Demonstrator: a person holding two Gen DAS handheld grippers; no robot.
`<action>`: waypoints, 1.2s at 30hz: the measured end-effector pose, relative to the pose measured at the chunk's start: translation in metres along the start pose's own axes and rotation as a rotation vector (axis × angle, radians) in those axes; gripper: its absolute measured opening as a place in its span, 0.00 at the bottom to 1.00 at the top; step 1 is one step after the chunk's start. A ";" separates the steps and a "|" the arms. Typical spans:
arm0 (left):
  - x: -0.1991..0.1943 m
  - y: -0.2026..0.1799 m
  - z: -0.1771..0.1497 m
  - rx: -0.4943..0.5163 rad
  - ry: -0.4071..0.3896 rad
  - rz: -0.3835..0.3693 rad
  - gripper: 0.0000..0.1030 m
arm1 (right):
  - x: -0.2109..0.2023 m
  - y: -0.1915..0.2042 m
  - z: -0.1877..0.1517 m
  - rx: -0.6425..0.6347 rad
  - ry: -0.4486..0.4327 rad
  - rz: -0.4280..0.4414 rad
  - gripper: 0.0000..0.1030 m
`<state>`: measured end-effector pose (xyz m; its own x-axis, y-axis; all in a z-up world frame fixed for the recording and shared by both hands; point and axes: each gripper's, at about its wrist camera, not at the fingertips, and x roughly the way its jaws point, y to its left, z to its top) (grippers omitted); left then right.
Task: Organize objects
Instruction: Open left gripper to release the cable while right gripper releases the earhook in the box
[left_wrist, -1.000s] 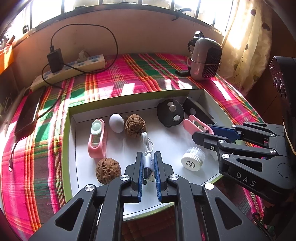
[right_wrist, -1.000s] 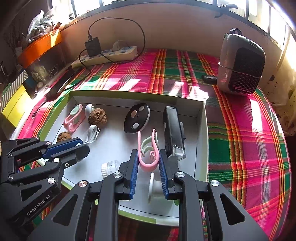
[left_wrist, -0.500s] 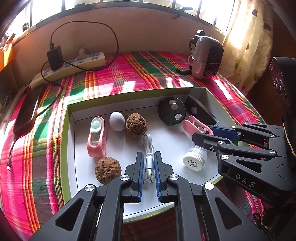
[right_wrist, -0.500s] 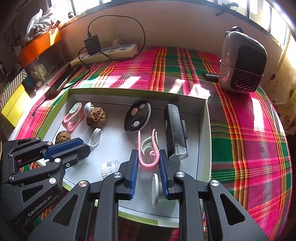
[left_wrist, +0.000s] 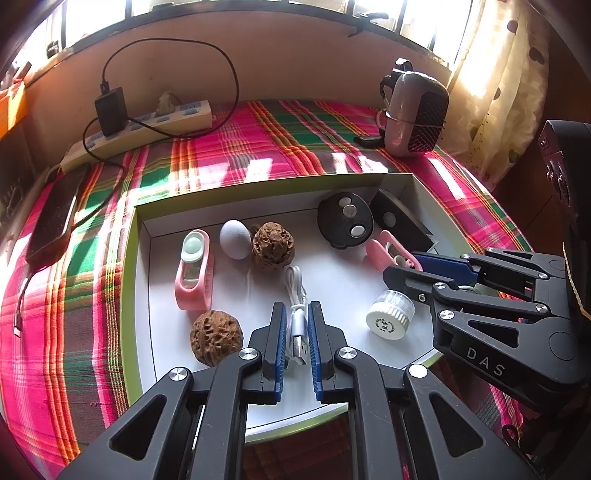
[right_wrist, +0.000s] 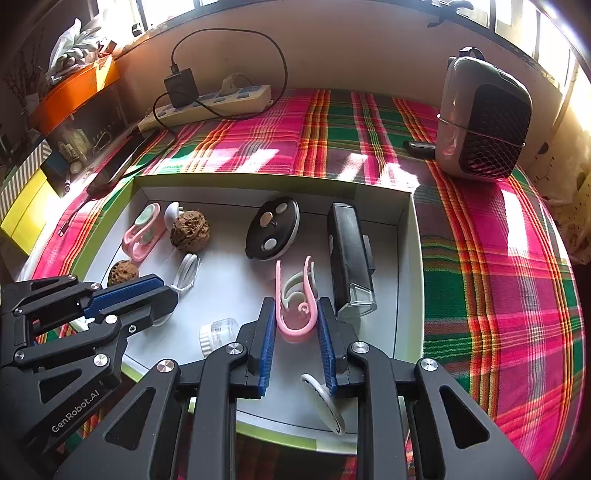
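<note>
Jaws of the left gripper (left_wrist: 295, 325) are pinching a white USB cable (left_wrist: 297, 295) over the near part of the white tray (left_wrist: 142, 258); the right gripper (right_wrist: 295, 325) is squeezing a pink clip (right_wrist: 295, 325) to its right, near the tray's right wall.

Home room, plaid cloth (left_wrist: 258, 147), curtained window (sunlit) (left_wrist: 495, 74), power strip (left_wrist: 147, 125), small heater (right_wrist: 484, 122)

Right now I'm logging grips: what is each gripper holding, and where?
Left gripper clamps the white USB cable just behind its plug. Right gripper clamps the pink clip across its looped end.
</note>
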<state>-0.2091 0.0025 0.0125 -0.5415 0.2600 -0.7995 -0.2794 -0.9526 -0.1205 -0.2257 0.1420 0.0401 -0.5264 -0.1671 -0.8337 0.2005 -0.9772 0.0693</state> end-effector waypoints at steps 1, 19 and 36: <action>0.000 0.000 0.000 0.000 0.001 0.000 0.10 | 0.000 0.000 0.000 0.002 -0.001 0.000 0.23; -0.009 0.000 -0.002 -0.023 -0.017 0.029 0.19 | -0.013 0.001 -0.004 0.013 -0.042 0.018 0.25; -0.045 -0.002 -0.018 -0.059 -0.100 0.099 0.19 | -0.045 0.009 -0.020 0.038 -0.141 0.032 0.38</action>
<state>-0.1699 -0.0103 0.0385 -0.6408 0.1764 -0.7472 -0.1754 -0.9811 -0.0813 -0.1836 0.1433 0.0668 -0.6316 -0.2125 -0.7456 0.1890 -0.9749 0.1178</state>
